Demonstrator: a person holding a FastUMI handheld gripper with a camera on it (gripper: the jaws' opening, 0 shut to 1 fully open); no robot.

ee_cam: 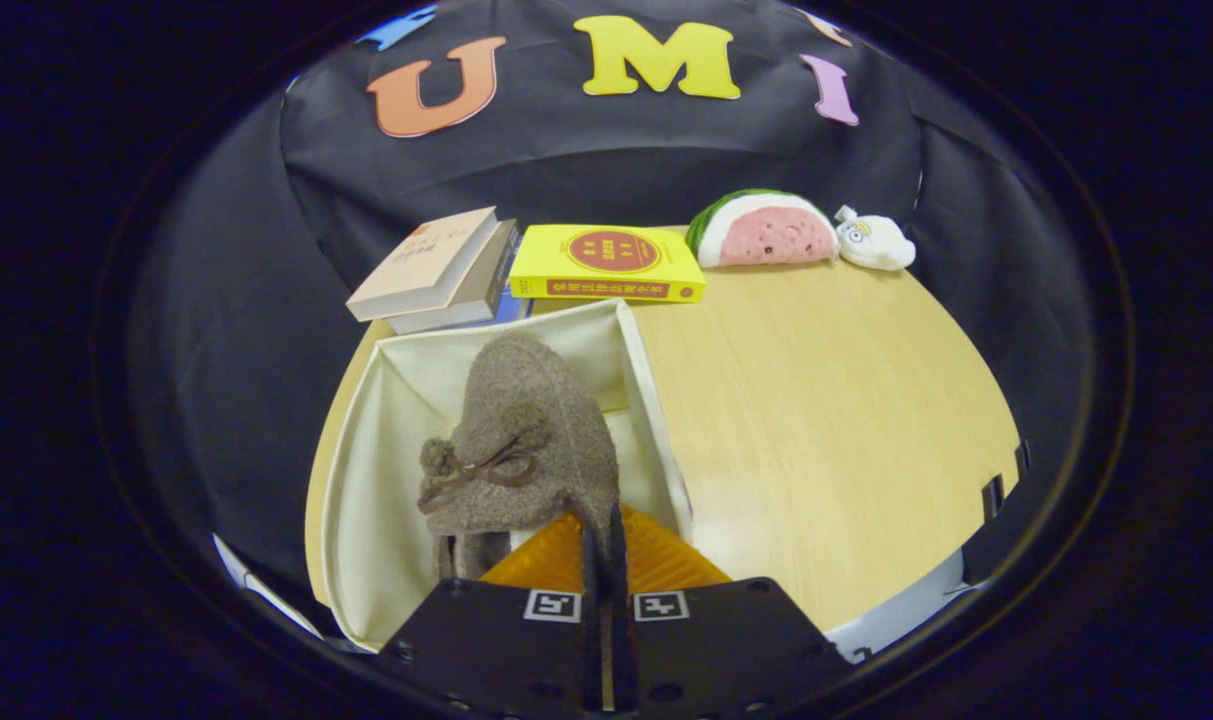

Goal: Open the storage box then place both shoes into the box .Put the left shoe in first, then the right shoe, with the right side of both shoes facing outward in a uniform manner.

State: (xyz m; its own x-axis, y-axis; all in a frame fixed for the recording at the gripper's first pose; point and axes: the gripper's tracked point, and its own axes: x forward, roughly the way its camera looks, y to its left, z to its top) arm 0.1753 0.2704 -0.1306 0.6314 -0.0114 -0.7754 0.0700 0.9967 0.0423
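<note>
Shoe (526, 440), brown fuzzy with bow on front, hangs toe-down inside open storage box (386, 470), just ahead of fingers. Gripper (604, 530) clenched on shoe's rim, fingers pressed close together, thin edge of shoe pinched between them. Box cream-lined, on near left of wooden table (826, 420), right wall upright beside shoe. Far behind box: two stacked books (436, 270), yellow book (611, 262) to their right. Far right: watermelon plush (766, 230), small white plush (874, 242) touching it.
</note>
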